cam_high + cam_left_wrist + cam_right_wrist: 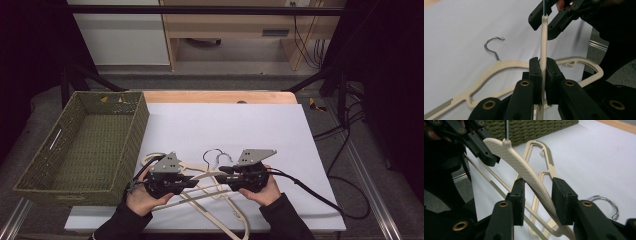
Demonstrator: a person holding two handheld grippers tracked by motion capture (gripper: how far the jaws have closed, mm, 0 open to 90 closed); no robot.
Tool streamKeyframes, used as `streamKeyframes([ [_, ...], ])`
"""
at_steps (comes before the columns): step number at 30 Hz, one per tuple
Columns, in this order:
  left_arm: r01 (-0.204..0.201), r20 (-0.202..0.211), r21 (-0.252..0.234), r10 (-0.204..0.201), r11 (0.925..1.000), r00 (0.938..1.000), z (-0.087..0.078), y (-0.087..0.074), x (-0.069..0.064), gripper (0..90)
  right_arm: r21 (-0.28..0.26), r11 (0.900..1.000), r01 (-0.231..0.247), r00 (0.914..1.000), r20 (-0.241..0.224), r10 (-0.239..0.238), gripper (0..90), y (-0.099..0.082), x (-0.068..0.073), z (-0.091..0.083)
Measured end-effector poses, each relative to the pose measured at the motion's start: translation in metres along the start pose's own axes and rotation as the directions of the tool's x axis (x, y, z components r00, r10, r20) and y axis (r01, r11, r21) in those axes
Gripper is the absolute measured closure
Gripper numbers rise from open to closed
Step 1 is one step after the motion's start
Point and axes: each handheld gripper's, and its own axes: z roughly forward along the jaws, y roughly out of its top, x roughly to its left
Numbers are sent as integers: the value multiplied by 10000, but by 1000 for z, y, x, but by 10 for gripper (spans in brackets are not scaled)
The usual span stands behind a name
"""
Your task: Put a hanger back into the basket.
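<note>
A beige plastic hanger point(544, 42) is held on edge between both hands near the table's front. My left gripper point(544, 72) is shut on its arm, the pads pressed on both faces; in the high view the left gripper point(195, 181) sits left of centre. My right gripper point(540, 195) stands open with another stretch of the same hanger point(521, 167) passing between its pads, a gap showing on the right side. In the high view the right gripper point(222, 172) faces the left one. A second beige hanger point(499, 66) with a metal hook point(491, 43) lies flat on the white sheet underneath.
A green woven basket point(140, 125) stands at the left of the table, close to my left hand. The white sheet point(240, 130) stretches back to a wooden table edge point(215, 96). Black cables point(345, 145) trail off the right side.
</note>
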Motion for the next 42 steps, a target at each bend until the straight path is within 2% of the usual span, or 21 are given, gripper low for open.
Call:
streamKeyframes([
  [5, 168, -396, -183, -175, 9997, 9991, -2, -1, 0, 854, -547, 9985, -45, 9991, 408, 68, 515, 0, -1, -5],
  [7, 249, -504, -309, -265, 9992, 9984, -4, -1, 0, 854, -986, 9948, -247, 9979, 568, 304, 458, 0, -3, -11],
  [11, 360, -980, -633, -421, 9973, 9943, -9, -1, 1, 853, -1644, 9851, -509, 9925, 1018, 683, 360, -2, -9, -25],
  [16, 547, -1562, -873, -679, 9947, 9854, -15, -2, 4, 853, -2278, 9702, -826, 9765, 1761, 1244, 223, -8, -20, -46],
  [19, 659, -1863, -1022, -841, 9926, 9789, -18, -3, 6, 853, -2572, 9602, -1093, 9597, 2242, 1693, 161, -14, -28, -59],
  [23, 799, -2080, -1256, -1050, 9889, 9725, -22, -3, 9, 853, -2782, 9501, -1409, 9401, 2634, 2165, 111, -23, -38, -72],
  [26, 889, -2225, -1414, -1192, 9860, 9676, -26, -3, 11, 853, -2984, 9406, -1621, 9205, 2978, 2531, 86, -30, -44, -80],
  [28, 923, -2237, -1494, -1246, 9845, 9666, -29, -2, 13, 853, -3026, 9382, -1681, 9144, 3077, 2631, 78, -34, -47, -84],
  [30, 932, -2195, -1565, -1266, 9833, 9674, -32, 0, 14, 853, -3080, 9339, -1815, 9016, 3271, 2831, 61, -37, -49, -87],
  [34, 893, -2310, -1732, -1286, 9808, 9644, -41, 4, 15, 853, -3088, 9336, -1820, 8927, 3462, 2886, 48, -42, -52, -90],
  [37, 866, -2381, -1908, -1317, 9778, 9623, -49, 6, 16, 852, -2957, 9385, -1782, 8883, 3620, 2827, 40, -42, -52, -91],
  [42, 732, -2600, -2180, -1302, 9732, 9568, -66, 16, 22, 852, -2873, 9414, -1766, 8848, 3727, 2798, 35, -44, -54, -93],
])
